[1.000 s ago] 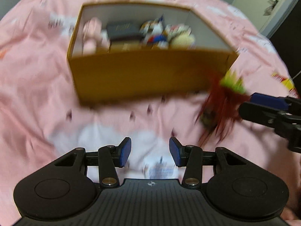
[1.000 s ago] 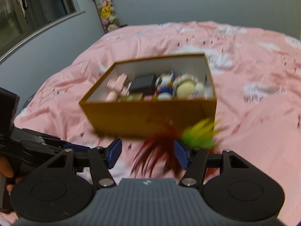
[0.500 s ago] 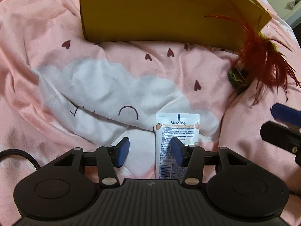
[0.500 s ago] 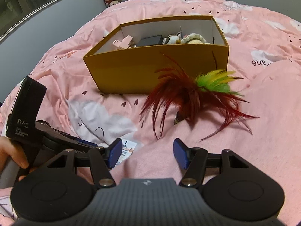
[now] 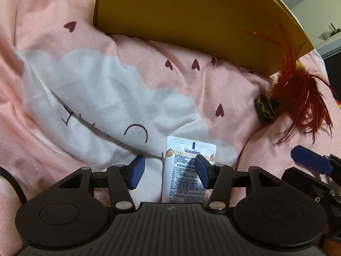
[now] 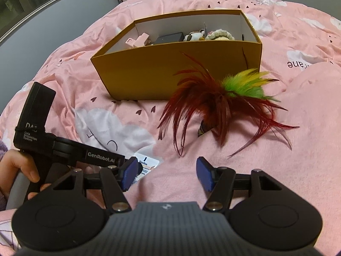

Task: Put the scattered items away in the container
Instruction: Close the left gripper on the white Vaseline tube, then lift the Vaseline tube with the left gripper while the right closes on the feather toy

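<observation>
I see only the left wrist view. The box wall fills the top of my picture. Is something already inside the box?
Observer: Yes. The right wrist view shows the box open on top, with a pink piece, a dark flat item and small plush toys inside.
Operator: Is the feather toy only red?
Observer: No. The feather toy also has a green and yellow tuft, toward the box's right corner.
Operator: Is the right tool holding something?
Observer: No. The right tool is open above the blanket, with the feathers ahead of it.
</observation>
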